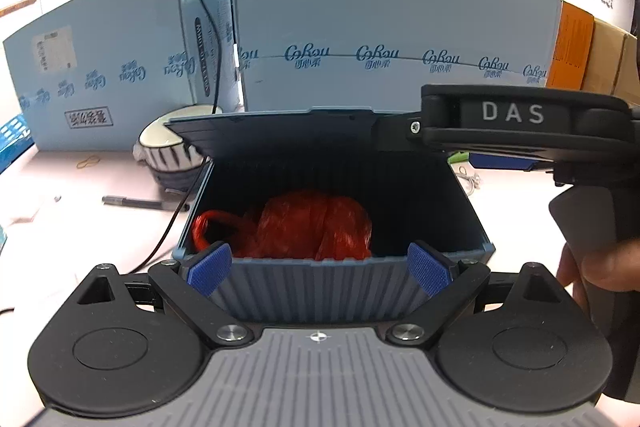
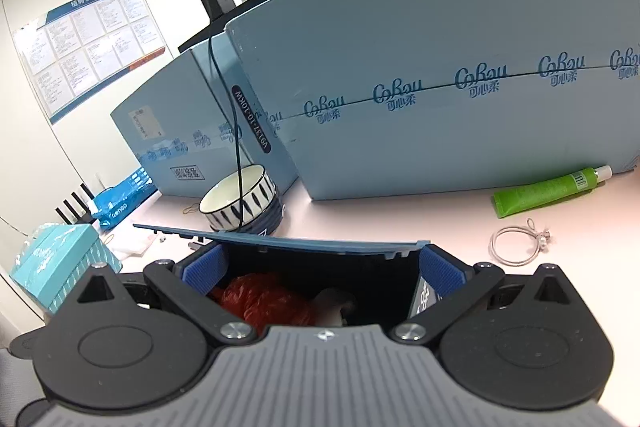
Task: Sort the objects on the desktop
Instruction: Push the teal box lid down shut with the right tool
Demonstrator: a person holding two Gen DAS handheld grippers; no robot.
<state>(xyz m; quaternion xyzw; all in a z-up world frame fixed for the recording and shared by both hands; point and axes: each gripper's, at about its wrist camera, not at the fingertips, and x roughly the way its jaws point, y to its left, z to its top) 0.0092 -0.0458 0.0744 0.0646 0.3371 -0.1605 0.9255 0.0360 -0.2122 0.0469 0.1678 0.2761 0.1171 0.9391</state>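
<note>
A dark blue ribbed storage box (image 1: 316, 291) stands on the pink desk with its lid (image 1: 276, 135) raised. A red plastic bundle (image 1: 312, 227) lies inside; it also shows in the right wrist view (image 2: 260, 297) beside something pale. My left gripper (image 1: 318, 267) is wide open, its blue pads (image 1: 210, 267) at the box's near wall, one at each corner. My right gripper (image 2: 320, 267) comes in from the right at the lid's edge (image 2: 280, 241). Its jaws are wide open, and the lid edge lies across the tips of its pads (image 2: 204, 267).
Two light blue cartons (image 1: 380, 27) stand behind the box. A striped bowl (image 2: 240, 203) with a black cable (image 2: 238, 147) over it sits at the left. A pen (image 1: 140, 203), a rubber band (image 1: 89, 161), a green tube (image 2: 548, 191), a ring (image 2: 520, 243) and a teal tissue box (image 2: 64, 263) lie around.
</note>
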